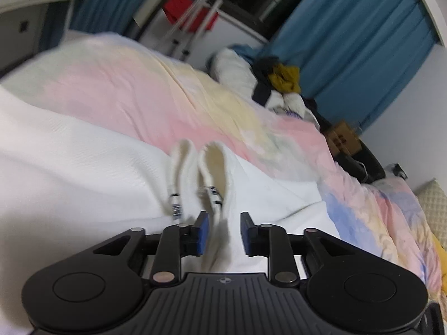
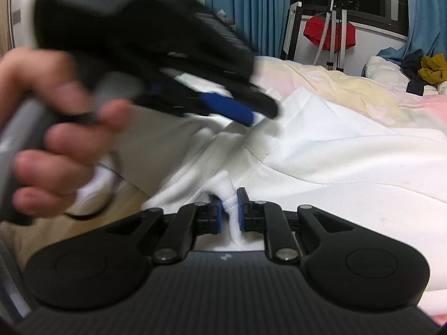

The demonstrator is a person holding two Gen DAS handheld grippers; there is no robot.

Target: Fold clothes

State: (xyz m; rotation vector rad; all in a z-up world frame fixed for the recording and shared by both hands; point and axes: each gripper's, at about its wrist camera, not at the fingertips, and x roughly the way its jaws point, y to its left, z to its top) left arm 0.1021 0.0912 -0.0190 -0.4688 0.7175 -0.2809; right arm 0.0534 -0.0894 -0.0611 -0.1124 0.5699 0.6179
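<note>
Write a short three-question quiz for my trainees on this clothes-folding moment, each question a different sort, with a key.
1. True or false: the right gripper is shut on a bunched edge of the white garment.
2. What lies beneath the white garment? A) a pastel bedspread B) a bare wooden floor C) a glass table
3. Fill in: the left gripper has a fold of garment between its pads, but its jaws stand ____.

Key: 1 true; 2 A; 3 open

Bed with pastel quilt [image 1: 117, 89], white garment [image 1: 83, 167] spread on it, clothes pile [image 1: 282, 83] beyond
</note>
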